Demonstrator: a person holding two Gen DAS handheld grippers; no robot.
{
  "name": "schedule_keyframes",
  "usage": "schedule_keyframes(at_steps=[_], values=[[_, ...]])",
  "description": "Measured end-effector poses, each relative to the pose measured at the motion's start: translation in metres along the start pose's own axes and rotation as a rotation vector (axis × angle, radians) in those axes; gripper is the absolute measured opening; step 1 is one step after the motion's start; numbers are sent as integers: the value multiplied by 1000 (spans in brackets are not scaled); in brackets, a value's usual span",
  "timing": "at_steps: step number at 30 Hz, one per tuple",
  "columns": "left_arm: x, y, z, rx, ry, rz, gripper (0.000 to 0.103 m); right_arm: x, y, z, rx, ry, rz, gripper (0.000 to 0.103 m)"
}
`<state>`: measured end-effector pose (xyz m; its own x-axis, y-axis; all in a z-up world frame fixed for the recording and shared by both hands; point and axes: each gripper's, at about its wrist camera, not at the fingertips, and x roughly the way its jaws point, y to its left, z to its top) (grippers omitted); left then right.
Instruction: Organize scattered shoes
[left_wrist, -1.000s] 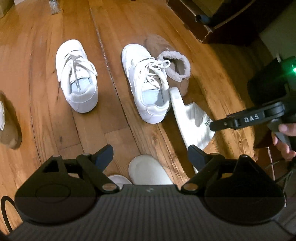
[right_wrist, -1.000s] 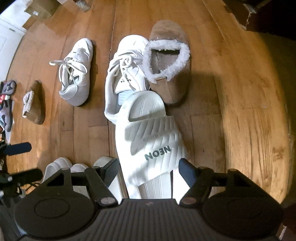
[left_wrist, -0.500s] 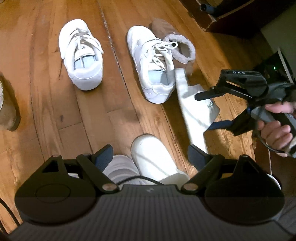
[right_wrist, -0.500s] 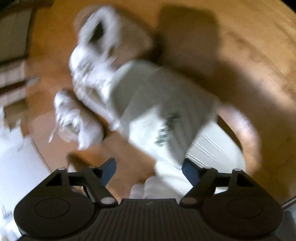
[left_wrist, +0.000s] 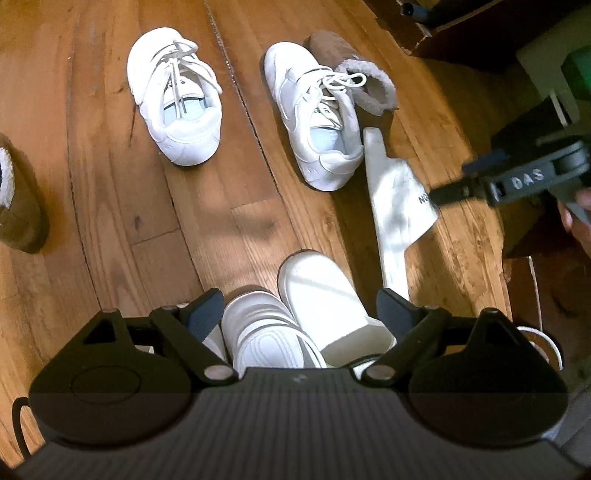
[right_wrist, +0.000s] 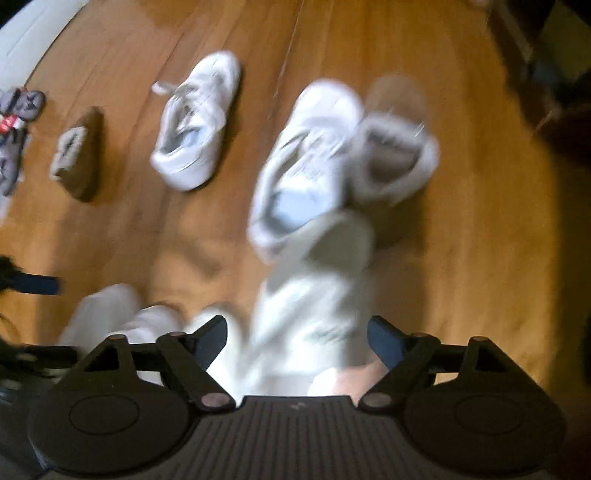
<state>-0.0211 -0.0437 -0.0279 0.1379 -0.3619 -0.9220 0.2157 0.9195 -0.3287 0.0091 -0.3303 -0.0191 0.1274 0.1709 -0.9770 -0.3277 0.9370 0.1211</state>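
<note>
On the wood floor lie two white laced sneakers (left_wrist: 177, 110) (left_wrist: 317, 122). A brown fur-lined slipper (left_wrist: 354, 74) touches the right one. A white NEON slide (left_wrist: 399, 199) rests tilted, its toe on that sneaker's heel. My right gripper (right_wrist: 299, 328) is astride this slide (right_wrist: 317, 280) with its jaws closing; a gap shows at the left pad. The picture is blurred. My left gripper (left_wrist: 299, 306) points down, its jaws opening, above a second white slide (left_wrist: 325, 299) and a white strapped shoe (left_wrist: 258, 336), touching neither.
Another brown slipper (left_wrist: 18, 206) lies at the far left, with dark shoes (right_wrist: 22, 107) beyond it. Dark furniture (left_wrist: 461, 33) borders the floor at the upper right. A hand (left_wrist: 580, 218) holds the right gripper (left_wrist: 456, 181). Bare boards lie between the sneakers and the near white shoes.
The left gripper has drifted back, bringing the near white slide and strapped shoe further into view between its fingers. The right gripper twisted over the NEON slide and swung back, still blurred.
</note>
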Motion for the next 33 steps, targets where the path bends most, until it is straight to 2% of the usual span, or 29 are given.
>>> schedule_keyframes(at_steps=[1, 3, 4, 8, 11, 13, 15, 16, 20, 24, 26, 29, 33], values=[[0, 1, 0, 0, 1, -1, 93, 5, -8, 0, 2, -9, 14, 75], [1, 3, 0, 3, 5, -2, 93, 16, -16, -3, -27, 4, 48, 56], [2, 3, 0, 5, 9, -1, 93, 22, -17, -6, -86, 25, 46, 55], [0, 4, -2, 12, 10, 16, 93, 29, 6, -30, -368, 64, -18, 55], [0, 0, -3, 19, 11, 7, 94, 34, 24, -47, -505, 24, -16, 55], [5, -4, -2, 22, 26, -25, 94, 44, 31, -53, -544, 0, -36, 57], [14, -7, -1, 12, 53, -60, 98, 52, 38, -60, -599, -41, -65, 73], [20, -8, -1, 5, 68, -66, 98, 52, 40, -65, -638, -79, -81, 75], [41, -11, 0, -9, 124, -64, 98, 53, 47, -77, -750, -128, -115, 75], [44, -16, 2, 2, 128, -59, 98, 49, 50, -84, -837, -55, -136, 71], [43, -19, 1, 16, 126, -51, 98, 52, 50, -89, -879, -23, -178, 71], [44, -21, 0, 27, 128, -38, 98, 69, 54, -90, -899, -65, -222, 71], [48, -22, 3, 30, 135, -24, 98, 96, 63, -94, -945, -130, -330, 75]])
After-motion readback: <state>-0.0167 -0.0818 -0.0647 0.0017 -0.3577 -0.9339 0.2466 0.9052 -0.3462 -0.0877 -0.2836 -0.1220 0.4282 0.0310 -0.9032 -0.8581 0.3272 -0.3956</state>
